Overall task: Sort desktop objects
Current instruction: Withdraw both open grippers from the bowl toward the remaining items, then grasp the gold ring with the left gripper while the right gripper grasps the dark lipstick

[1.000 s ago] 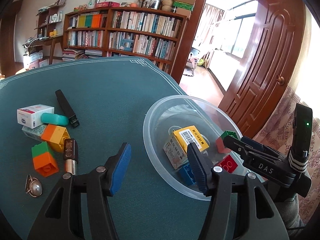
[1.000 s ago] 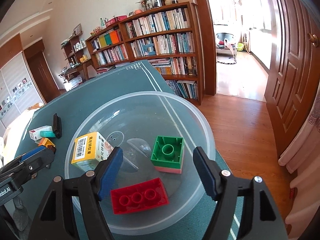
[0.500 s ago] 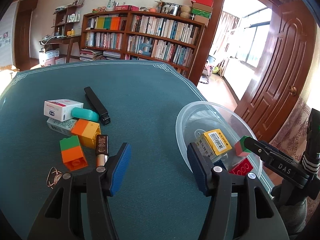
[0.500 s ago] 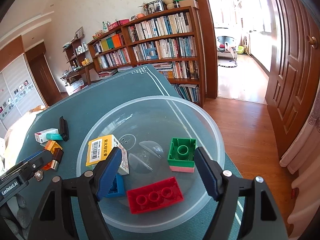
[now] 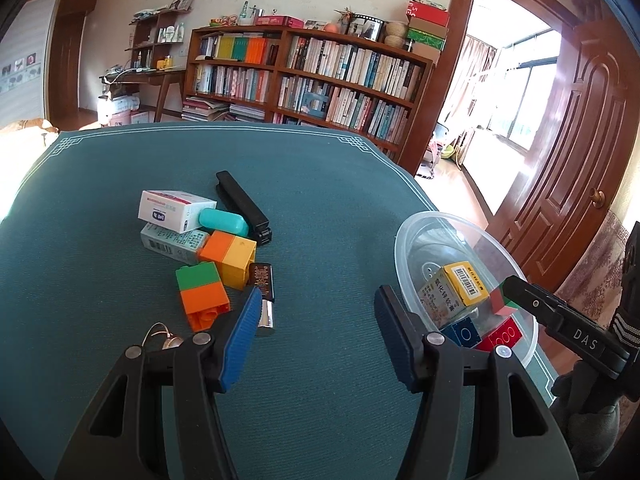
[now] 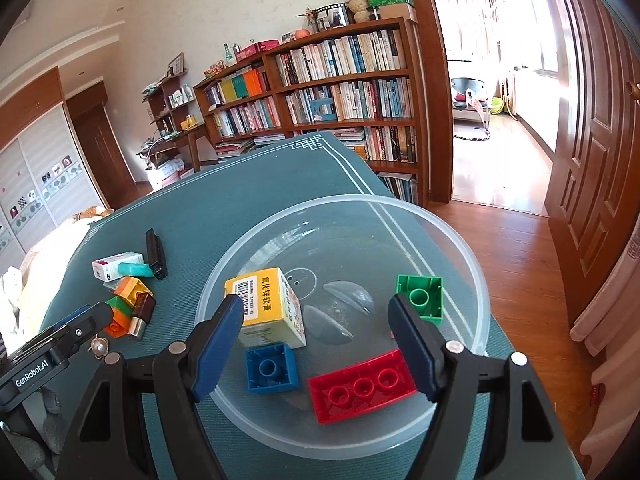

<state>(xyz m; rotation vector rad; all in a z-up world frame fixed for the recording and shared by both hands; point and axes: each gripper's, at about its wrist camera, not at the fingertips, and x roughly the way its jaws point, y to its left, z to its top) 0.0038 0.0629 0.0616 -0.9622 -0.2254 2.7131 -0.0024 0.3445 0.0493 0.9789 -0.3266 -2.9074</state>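
Clear plastic bowl, lower centre of the right wrist view, resting on the green surface near its right edge. Inside: a yellow medicine box, long axis running from lower right to upper left; a blue brick just below it, studs up; a red three-stud brick, long axis rising slightly to the right; a green square brick at the right wall. Right gripper above the bowl, fingers apart, holding nothing. Left gripper, fingers apart and empty, over bare surface between the bowl and a loose cluster at centre left: white box, teal case, black bar with its long axis running upper left to lower right, orange-yellow brick, green-orange brick.
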